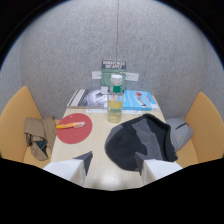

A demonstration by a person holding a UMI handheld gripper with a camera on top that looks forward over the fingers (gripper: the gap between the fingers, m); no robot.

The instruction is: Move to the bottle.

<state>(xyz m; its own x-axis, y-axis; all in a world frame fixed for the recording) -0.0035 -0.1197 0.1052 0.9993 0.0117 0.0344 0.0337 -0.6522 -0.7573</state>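
Note:
A clear plastic bottle [115,101] with a white cap, a green label and yellowish liquid stands upright on the pale table [98,144], well beyond my fingers. My gripper [113,161] is open with nothing between its fingers. The bottle stands nearly straight ahead of the gap between them. A dark grey cloth [141,142] lies on the table between the right finger and the bottle.
A red round plate [75,128] with an orange and yellow tool lies ahead to the left. Magazines [86,98] and a blue book [139,100] lie behind the bottle, below a sign on the grey wall. Tan seats flank the table; a beige cloth [39,135] lies on the left one.

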